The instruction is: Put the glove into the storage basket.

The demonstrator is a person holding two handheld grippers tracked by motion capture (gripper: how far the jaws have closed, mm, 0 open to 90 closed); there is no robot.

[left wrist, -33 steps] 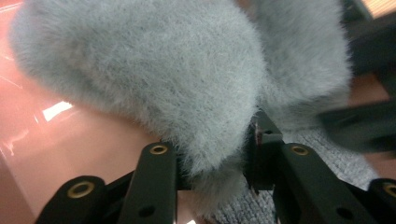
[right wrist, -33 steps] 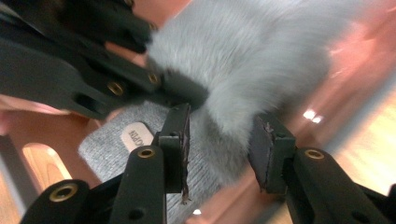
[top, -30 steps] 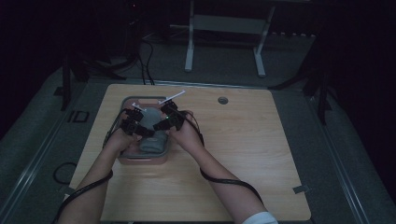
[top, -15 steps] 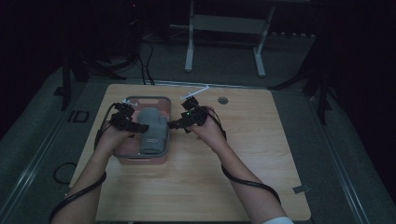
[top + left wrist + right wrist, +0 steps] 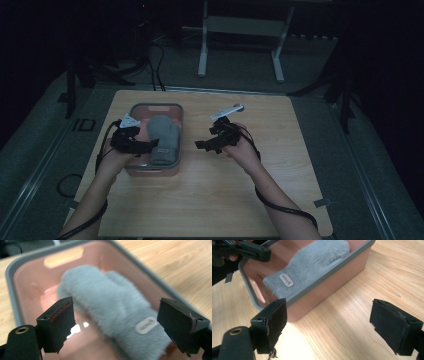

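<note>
Inside the pink bin [image 5: 131, 111] the grey mitten [image 5: 164, 138] lies flat, released, so left gripper [image 5: 152, 145] and right gripper [image 5: 202, 145] have just been opening, jaws wide, empty, either side of it.

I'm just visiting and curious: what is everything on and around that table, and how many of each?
mitten: one, grey and fluffy with a white label, lying in the bin
bin: one, pink with a grey rim, on the table's left half
table: one, light wood, centre
metal stand: one, white, on the floor behind the table
left claw: one, black, open, over the bin
right claw: one, black, open, over bare table right of the bin
</note>
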